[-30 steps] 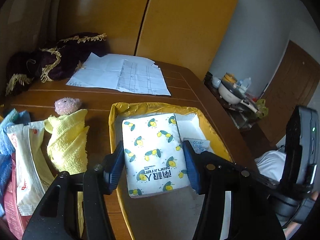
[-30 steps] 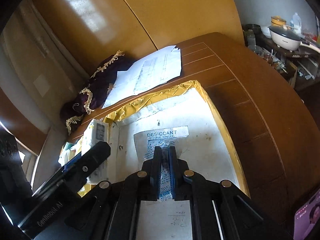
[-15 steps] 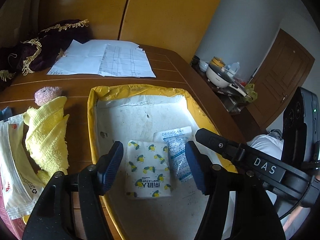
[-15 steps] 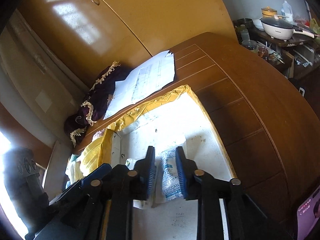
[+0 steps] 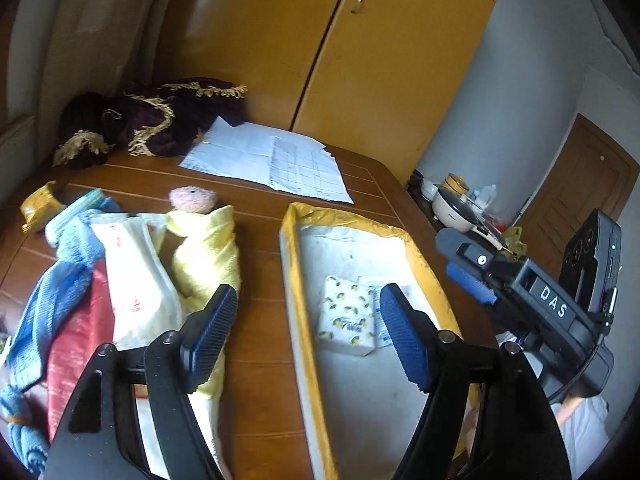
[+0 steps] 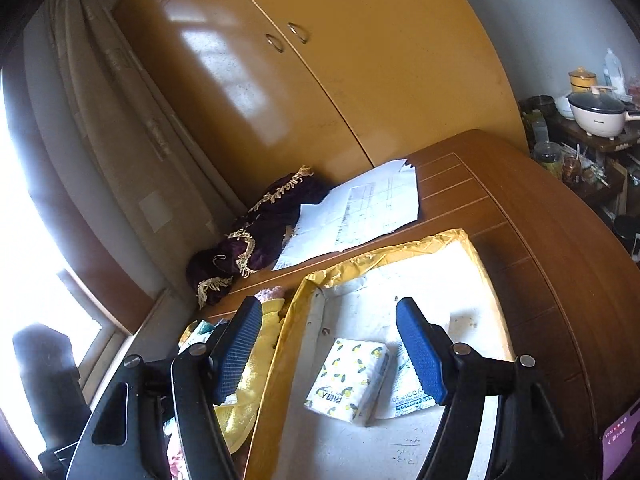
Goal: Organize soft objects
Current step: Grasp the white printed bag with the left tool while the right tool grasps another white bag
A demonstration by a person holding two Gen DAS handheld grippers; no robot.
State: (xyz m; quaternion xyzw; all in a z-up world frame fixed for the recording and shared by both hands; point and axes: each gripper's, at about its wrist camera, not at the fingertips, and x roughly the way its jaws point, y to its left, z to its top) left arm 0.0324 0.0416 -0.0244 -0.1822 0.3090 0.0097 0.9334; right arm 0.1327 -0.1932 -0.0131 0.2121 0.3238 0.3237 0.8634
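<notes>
Left wrist view: the left gripper (image 5: pixel 308 332) is being held above the brown wooden table (image 5: pixel 256 336) with its blue-padded jaws spread wide and nothing gripped between them. A shallow yellow-rimmed box with a white floor (image 5: pixel 298 280) is sitting on the right, and the white tissue pack printed with little lemons (image 5: pixel 347 316) is lying flat inside it, right beside a white desiccant sachet (image 5: pixel 382 336). Off to the left, a rolled yellow towel (image 5: pixel 206 256), a pink fuzzy ball (image 5: pixel 193 199), a white plastic packet (image 5: pixel 134 280) and a blue cloth (image 5: pixel 52 304) are being left in a pile. Over in the right wrist view, the right gripper (image 6: pixel 330 346) is also being held wide apart, empty, above the same box (image 6: pixel 400 254).
</notes>
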